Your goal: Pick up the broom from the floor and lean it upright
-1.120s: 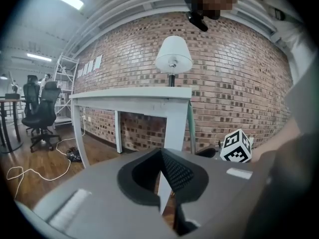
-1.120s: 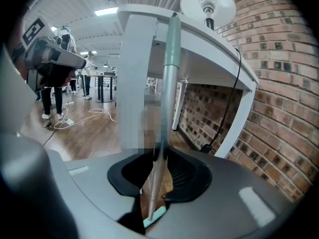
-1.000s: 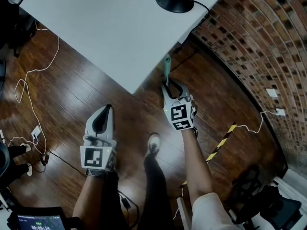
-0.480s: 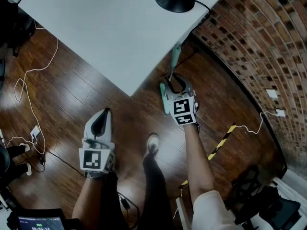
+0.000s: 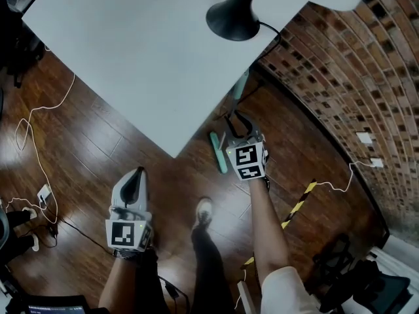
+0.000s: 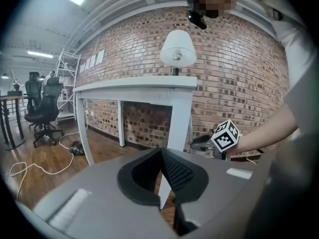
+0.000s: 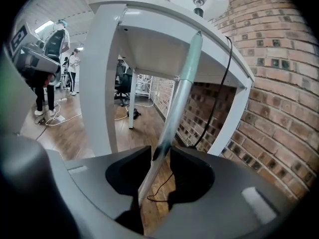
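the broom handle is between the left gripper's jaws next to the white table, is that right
Not the left: the broom handle is between the jaws of the right gripper, which have just been opening, next to the white table. The right gripper view shows it; the left gripper has its jaws together, empty.

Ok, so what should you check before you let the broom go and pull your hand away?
1. Broom handle top against the white table edge: ok.
2. Broom head down on the wooden floor: ok.
3. Right gripper clear of the handle: not ok. Its jaws have just been opening, but the handle stands between them.
4. Left gripper shut, empty, away from the broom: ok.
5. Lamp cable free of the handle: cannot tell.
6. Broom will stay leaning by itself: cannot tell.
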`<state>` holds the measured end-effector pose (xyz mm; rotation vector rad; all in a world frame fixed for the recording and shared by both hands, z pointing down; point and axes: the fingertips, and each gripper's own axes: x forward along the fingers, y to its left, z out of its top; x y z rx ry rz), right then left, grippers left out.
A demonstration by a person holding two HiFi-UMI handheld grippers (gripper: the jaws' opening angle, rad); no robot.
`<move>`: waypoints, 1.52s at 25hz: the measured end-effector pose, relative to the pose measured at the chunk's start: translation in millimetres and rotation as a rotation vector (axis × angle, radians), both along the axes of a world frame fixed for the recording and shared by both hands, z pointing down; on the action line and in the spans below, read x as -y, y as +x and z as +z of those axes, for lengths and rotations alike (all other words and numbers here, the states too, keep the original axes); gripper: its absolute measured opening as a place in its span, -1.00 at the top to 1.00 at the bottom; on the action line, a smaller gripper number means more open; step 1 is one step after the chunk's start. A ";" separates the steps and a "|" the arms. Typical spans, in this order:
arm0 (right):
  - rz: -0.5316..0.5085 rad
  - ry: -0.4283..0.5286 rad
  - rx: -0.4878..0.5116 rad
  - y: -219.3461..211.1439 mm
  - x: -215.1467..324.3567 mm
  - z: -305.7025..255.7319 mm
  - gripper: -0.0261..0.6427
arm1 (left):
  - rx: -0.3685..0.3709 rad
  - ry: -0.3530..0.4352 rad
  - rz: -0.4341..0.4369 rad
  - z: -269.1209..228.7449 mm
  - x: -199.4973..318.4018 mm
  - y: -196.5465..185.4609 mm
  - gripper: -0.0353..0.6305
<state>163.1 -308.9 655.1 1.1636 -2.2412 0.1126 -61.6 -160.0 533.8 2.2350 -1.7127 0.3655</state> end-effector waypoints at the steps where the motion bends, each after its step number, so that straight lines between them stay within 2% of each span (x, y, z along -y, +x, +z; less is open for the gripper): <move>1: -0.001 0.003 -0.002 0.4 1.3 -0.3 0.52 | 0.002 -0.005 -0.003 1.2 0.1 -1.2 0.89; 6: 0.016 0.011 -0.004 7.3 7.7 1.5 0.51 | -0.009 0.028 0.001 -2.3 6.5 -2.8 0.89; 12: 0.055 -0.006 0.006 15.4 15.5 6.6 0.51 | 0.008 -0.042 -0.035 8.8 3.2 -12.2 0.89; 21: 0.067 -0.019 -0.032 20.4 32.4 11.7 0.52 | -0.033 0.012 -0.028 6.7 13.8 -9.4 0.89; 24: 0.111 -0.012 -0.073 30.9 31.9 9.6 0.52 | -0.017 -0.025 -0.023 12.4 11.8 -9.5 0.89; 27: 0.200 0.014 -0.129 56.1 27.2 4.7 0.52 | -0.006 -0.031 -0.017 16.6 9.9 -11.8 0.89; 30: 0.308 0.024 -0.214 92.4 19.8 -2.3 0.51 | -0.019 -0.031 -0.020 16.3 9.1 -11.5 0.89; 33: 0.374 -0.007 -0.327 125.5 11.9 -4.6 0.51 | -0.024 -0.023 -0.011 14.3 7.2 -9.0 0.89; 35: 0.369 -0.037 -0.369 131.8 9.5 -0.1 0.54 | -0.017 -0.031 -0.009 15.9 3.7 -11.3 0.89; 38: 0.281 -0.038 -0.397 106.4 7.5 12.6 0.63 | -0.026 -0.035 -0.018 18.1 -0.2 -19.2 0.89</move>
